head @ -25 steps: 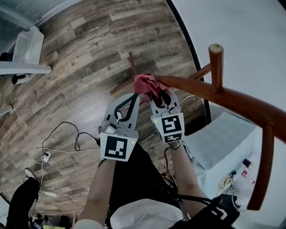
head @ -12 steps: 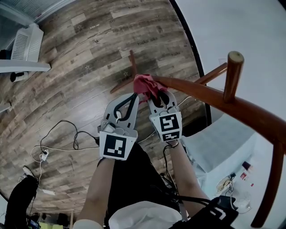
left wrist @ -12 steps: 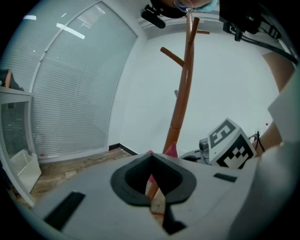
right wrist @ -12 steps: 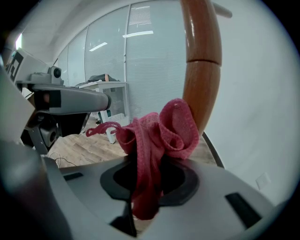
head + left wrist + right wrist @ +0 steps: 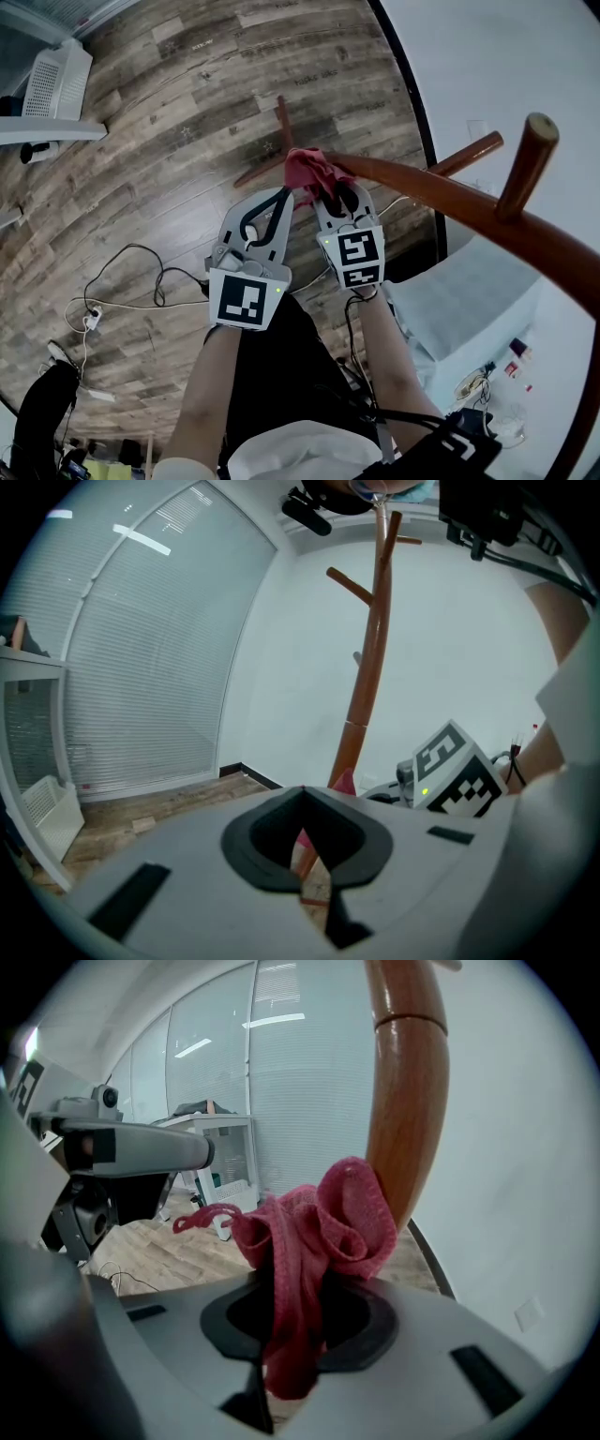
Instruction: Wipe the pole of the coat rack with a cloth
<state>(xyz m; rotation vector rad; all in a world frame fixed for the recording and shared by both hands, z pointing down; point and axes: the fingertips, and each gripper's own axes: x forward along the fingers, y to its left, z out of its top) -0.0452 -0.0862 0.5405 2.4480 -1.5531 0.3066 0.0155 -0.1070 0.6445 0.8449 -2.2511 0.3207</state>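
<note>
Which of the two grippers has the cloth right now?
The right gripper: the red cloth is pinched between its jaws, bunched against the coat rack pole. The left gripper beside it has its jaws together on nothing.

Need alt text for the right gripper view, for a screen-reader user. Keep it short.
The right gripper is clamped on a bunched red cloth, held up against the brown wooden pole of the coat rack just behind it. A wood floor and a glass wall with blinds lie beyond.
</note>
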